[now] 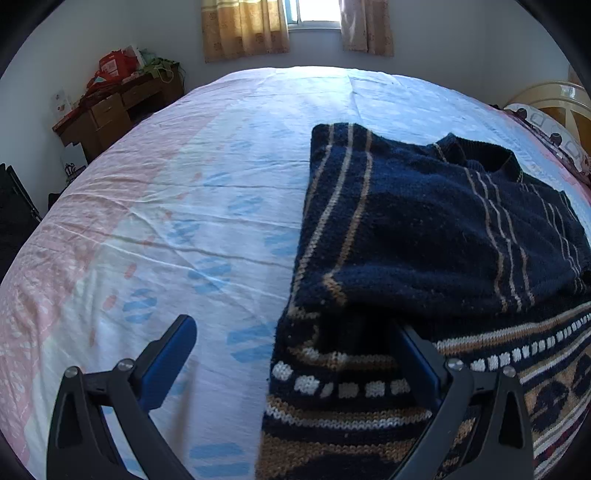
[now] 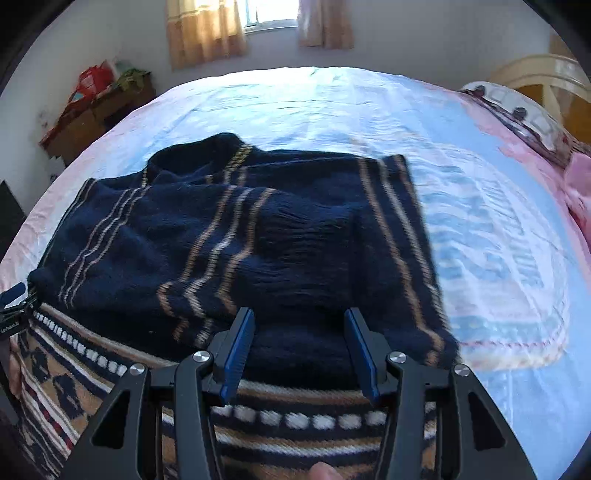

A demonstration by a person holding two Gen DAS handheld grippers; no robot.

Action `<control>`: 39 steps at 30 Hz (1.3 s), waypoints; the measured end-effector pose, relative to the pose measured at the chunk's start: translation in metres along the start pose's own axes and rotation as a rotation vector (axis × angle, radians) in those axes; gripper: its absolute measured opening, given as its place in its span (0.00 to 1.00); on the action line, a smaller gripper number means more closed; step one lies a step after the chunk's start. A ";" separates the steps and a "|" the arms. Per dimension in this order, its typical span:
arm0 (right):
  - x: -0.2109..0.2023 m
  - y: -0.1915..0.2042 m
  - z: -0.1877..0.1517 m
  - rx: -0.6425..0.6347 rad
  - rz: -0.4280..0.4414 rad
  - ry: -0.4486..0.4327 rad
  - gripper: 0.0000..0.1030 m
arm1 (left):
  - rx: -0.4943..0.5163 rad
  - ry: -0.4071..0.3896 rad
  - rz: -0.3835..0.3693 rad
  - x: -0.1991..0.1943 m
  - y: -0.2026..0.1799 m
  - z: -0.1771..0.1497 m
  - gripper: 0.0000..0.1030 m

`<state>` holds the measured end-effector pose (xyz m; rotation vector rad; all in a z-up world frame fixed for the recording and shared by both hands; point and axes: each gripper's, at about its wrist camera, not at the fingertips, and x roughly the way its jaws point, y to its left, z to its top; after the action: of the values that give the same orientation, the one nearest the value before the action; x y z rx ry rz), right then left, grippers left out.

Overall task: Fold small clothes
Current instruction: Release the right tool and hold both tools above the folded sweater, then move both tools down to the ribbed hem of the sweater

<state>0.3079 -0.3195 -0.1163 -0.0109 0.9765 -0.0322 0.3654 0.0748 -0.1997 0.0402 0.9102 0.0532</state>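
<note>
A navy knitted sweater [image 1: 424, 229] with tan stripes and a patterned hem lies on the bed, its sleeves folded in over the body. My left gripper [image 1: 295, 350] is open wide at the sweater's left edge. One of its fingers [image 1: 177, 354] is over bare sheet, and the other is tucked under the folded sleeve. In the right wrist view the sweater [image 2: 221, 240] fills the middle. My right gripper [image 2: 299, 332] hangs open just above the folded navy cloth near the hem, its blue pads clear of it. The left gripper [image 2: 14, 306] shows at that view's left edge.
The bed sheet [image 1: 184, 184] is white with pink and blue print, and wrinkled. A cluttered wooden desk [image 1: 110, 107] stands by the far left wall. A pillow [image 1: 554, 136] and a headboard [image 1: 554, 99] are at the right. A curtained window [image 1: 314, 14] is behind.
</note>
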 end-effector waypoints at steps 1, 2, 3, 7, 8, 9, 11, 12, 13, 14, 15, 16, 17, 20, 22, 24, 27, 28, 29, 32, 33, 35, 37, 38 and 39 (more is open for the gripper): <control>0.000 -0.004 -0.002 0.009 0.008 -0.001 0.50 | 0.002 0.000 0.002 0.000 0.000 0.000 1.00; -0.002 -0.006 -0.003 0.017 0.012 -0.007 0.50 | 0.004 0.000 0.004 0.000 -0.001 0.000 1.00; -0.005 -0.008 -0.004 0.025 0.013 -0.015 0.50 | 0.006 -0.001 0.006 -0.001 -0.001 0.000 1.00; -0.009 -0.011 -0.009 0.012 0.000 -0.008 0.50 | 0.009 0.000 0.009 0.000 -0.002 -0.001 1.00; -0.006 -0.010 -0.012 0.005 -0.003 0.006 0.50 | 0.010 0.000 0.009 0.000 -0.002 -0.001 1.00; -0.006 -0.010 -0.014 -0.005 -0.001 -0.002 0.50 | 0.010 0.000 0.009 0.000 -0.002 -0.001 1.00; -0.007 -0.010 -0.014 -0.008 -0.001 0.001 0.50 | 0.011 0.000 0.010 0.000 -0.002 -0.001 1.00; -0.009 -0.010 -0.014 -0.004 -0.001 0.001 0.50 | 0.011 0.000 0.011 0.000 -0.002 -0.001 1.00; -0.010 -0.010 -0.016 -0.004 -0.002 0.000 0.50 | 0.013 -0.001 0.012 0.001 -0.002 -0.001 1.00; -0.011 -0.009 -0.018 -0.008 -0.005 0.000 0.50 | 0.015 0.000 0.013 0.001 -0.003 -0.001 1.00; -0.013 -0.008 -0.020 -0.012 -0.007 -0.003 0.50 | 0.017 0.002 0.012 0.001 -0.003 0.000 1.00; -0.015 -0.008 -0.021 -0.012 -0.003 -0.004 0.50 | 0.017 0.004 0.013 0.001 -0.003 0.000 1.00; -0.016 -0.009 -0.022 -0.009 0.003 -0.001 0.50 | 0.019 0.004 0.014 0.001 -0.003 0.000 1.00; -0.018 -0.012 -0.024 -0.001 0.002 0.019 0.51 | 0.035 -0.009 0.034 -0.002 -0.006 0.000 1.00; -0.017 -0.013 -0.029 -0.003 0.000 0.039 0.51 | 0.057 -0.019 0.040 -0.006 -0.011 -0.001 1.00; -0.018 -0.014 -0.031 -0.002 -0.002 0.036 0.52 | 0.073 -0.030 0.043 -0.009 -0.013 -0.002 1.00; -0.023 -0.015 -0.034 0.010 -0.007 0.033 0.53 | 0.090 -0.028 0.039 -0.014 -0.015 -0.003 1.00; -0.026 -0.015 -0.034 0.010 -0.011 0.031 0.53 | 0.087 -0.034 0.029 -0.020 -0.014 -0.003 1.00; -0.031 -0.014 -0.036 0.009 -0.006 0.024 0.53 | 0.079 -0.040 0.015 -0.025 -0.013 -0.004 1.00; -0.048 -0.007 -0.043 -0.008 0.019 0.007 0.53 | 0.044 -0.044 -0.061 -0.043 -0.008 -0.009 1.00; -0.052 -0.004 -0.046 -0.015 0.026 0.002 0.53 | 0.038 -0.044 -0.079 -0.047 -0.007 -0.010 1.00; -0.062 0.003 -0.054 -0.028 0.042 -0.007 0.53 | 0.034 -0.055 -0.102 -0.059 -0.006 -0.017 1.00; -0.072 0.009 -0.065 -0.045 0.057 -0.013 0.53 | 0.041 -0.068 -0.117 -0.071 -0.006 -0.025 1.00; -0.076 0.013 -0.070 -0.052 0.063 -0.013 0.53 | 0.046 -0.072 -0.123 -0.077 -0.006 -0.029 1.00; -0.079 0.016 -0.075 -0.058 0.067 -0.012 0.53 | 0.051 -0.073 -0.125 -0.081 -0.006 -0.032 1.00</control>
<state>0.2019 -0.3007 -0.0937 -0.0313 0.9646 0.0574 0.2908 0.0642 -0.1561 0.0321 0.8394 -0.0873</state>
